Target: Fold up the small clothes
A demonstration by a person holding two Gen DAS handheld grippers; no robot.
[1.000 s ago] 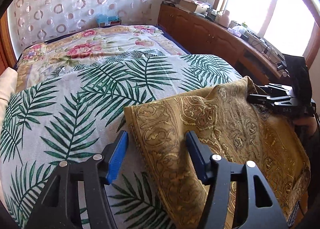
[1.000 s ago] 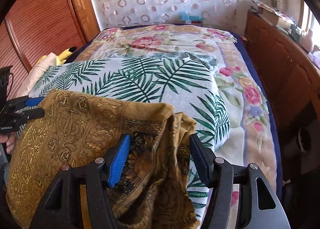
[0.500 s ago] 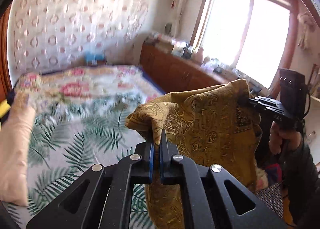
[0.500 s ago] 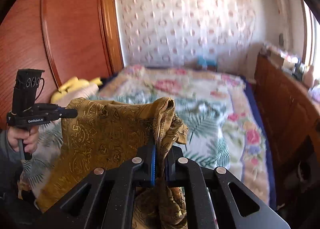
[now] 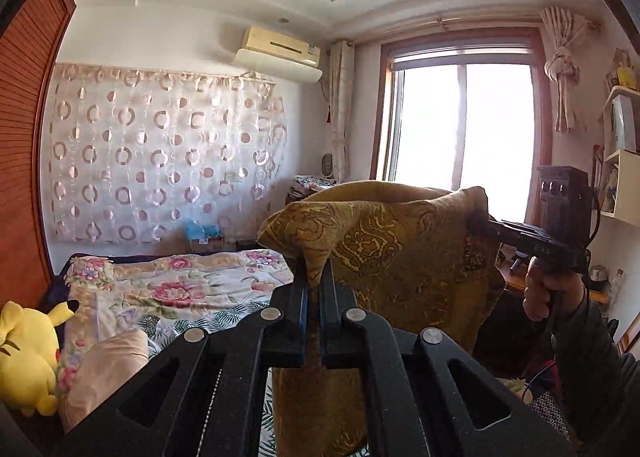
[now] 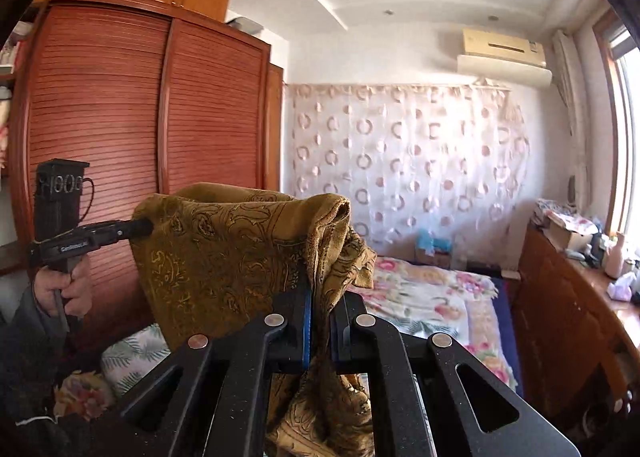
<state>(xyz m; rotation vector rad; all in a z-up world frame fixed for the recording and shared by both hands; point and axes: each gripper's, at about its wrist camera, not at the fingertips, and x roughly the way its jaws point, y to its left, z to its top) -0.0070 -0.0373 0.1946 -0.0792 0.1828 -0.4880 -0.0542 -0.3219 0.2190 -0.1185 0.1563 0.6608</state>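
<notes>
I have the mustard-gold paisley-print cloth garment [image 5: 404, 257] hanging in the air above the floral-quilted bed [image 5: 180, 289], its top edge strung sideways between my 2 grippers: left gripper [image 5: 314, 281] and right gripper [image 6: 320, 297] fingers each clamped on 1 upper corner.

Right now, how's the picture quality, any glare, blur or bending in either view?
Left wrist view: the window is blown out white, backlighting the mustard cloth, whose near face is dim; focus is sharp. Right wrist view: light is more even, with glare only at the window edge, and the cloth pattern reads clearly. Both views: fisheye bends the wardrobe and ceiling lines, corners black.
</notes>
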